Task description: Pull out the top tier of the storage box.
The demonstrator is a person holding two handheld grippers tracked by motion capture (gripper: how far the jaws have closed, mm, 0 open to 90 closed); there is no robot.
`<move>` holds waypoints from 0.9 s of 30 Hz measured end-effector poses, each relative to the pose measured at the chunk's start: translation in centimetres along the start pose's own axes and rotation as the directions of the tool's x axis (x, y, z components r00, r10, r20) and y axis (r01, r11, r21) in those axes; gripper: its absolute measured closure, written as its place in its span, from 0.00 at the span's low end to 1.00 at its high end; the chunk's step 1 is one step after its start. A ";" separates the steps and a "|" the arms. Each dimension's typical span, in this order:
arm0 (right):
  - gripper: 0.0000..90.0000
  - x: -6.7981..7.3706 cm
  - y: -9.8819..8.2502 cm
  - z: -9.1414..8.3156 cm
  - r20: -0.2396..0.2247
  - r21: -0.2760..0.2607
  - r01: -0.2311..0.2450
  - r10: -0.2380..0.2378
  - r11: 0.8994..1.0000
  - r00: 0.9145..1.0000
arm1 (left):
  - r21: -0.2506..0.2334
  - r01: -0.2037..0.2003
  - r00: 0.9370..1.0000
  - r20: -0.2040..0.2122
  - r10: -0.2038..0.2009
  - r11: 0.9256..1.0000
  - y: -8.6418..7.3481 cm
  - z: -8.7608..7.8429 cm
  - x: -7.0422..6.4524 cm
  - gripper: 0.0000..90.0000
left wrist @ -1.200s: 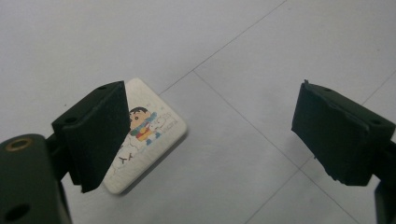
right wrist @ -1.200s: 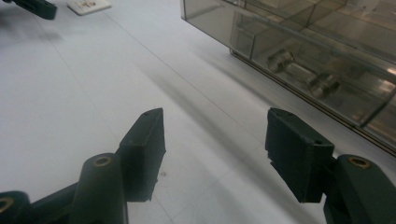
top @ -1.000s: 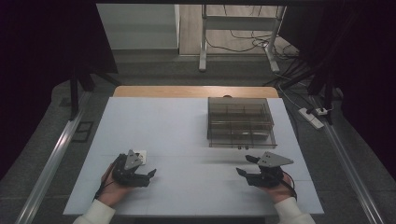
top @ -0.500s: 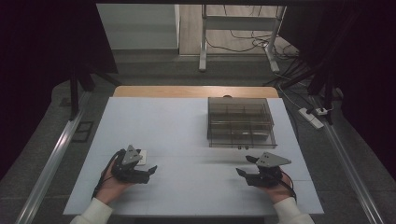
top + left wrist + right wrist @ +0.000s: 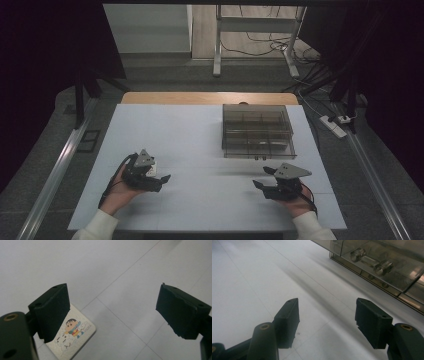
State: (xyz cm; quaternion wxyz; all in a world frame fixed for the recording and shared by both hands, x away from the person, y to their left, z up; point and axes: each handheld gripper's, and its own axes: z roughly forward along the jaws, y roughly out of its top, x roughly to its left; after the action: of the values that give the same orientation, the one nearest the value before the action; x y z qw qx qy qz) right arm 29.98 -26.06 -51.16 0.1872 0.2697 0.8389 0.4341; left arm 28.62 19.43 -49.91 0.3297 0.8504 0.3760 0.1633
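A small white square card (image 5: 71, 336) printed with a cartoon child in a red and yellow outfit lies flat on the pale grey-white table top (image 5: 200, 135), near its front left part. The left gripper (image 5: 112, 310) hangs just above it with its jaws spread wide; one black jaw covers part of the card from above, and nothing is pinched between them. In the high view the card (image 5: 151, 168) is a pale patch under that gripper (image 5: 162, 178), too small to read. Well apart, at the front right, the right gripper (image 5: 327, 320) stands open and empty over bare table, near a smoky transparent plastic compartment box (image 5: 257, 131) holding what seem to be small clear parts.
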 end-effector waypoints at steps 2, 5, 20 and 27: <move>0.39 0.0 -0.1 0.2 -0.001 0.012 0.006 -0.006 1.000 1.000 | 0.017 0.001 1.000 0.006 -0.001 1.000 0.3 0.2 0.2 0.13; 0.39 0.1 -0.2 0.4 0.004 0.029 0.021 -0.021 0.999 1.000 | 0.034 0.006 1.000 0.009 -0.007 0.999 0.8 0.4 0.8 0.13; 0.39 0.1 -0.2 0.7 -0.002 0.035 0.017 -0.017 0.999 1.000 | 0.084 0.032 0.999 0.036 -0.036 0.996 2.8 1.2 3.1 0.13; 0.38 0.1 -0.2 0.7 -0.001 0.036 0.019 -0.019 0.999 1.000 | 0.096 0.034 0.999 0.036 -0.038 0.995 2.7 1.1 3.4 0.13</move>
State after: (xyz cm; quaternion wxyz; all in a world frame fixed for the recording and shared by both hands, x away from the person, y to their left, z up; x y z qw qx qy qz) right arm 30.28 -25.65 -51.73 0.1859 0.2649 0.8492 0.4173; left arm 32.84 20.14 -48.79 0.2985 0.8613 0.3924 0.1229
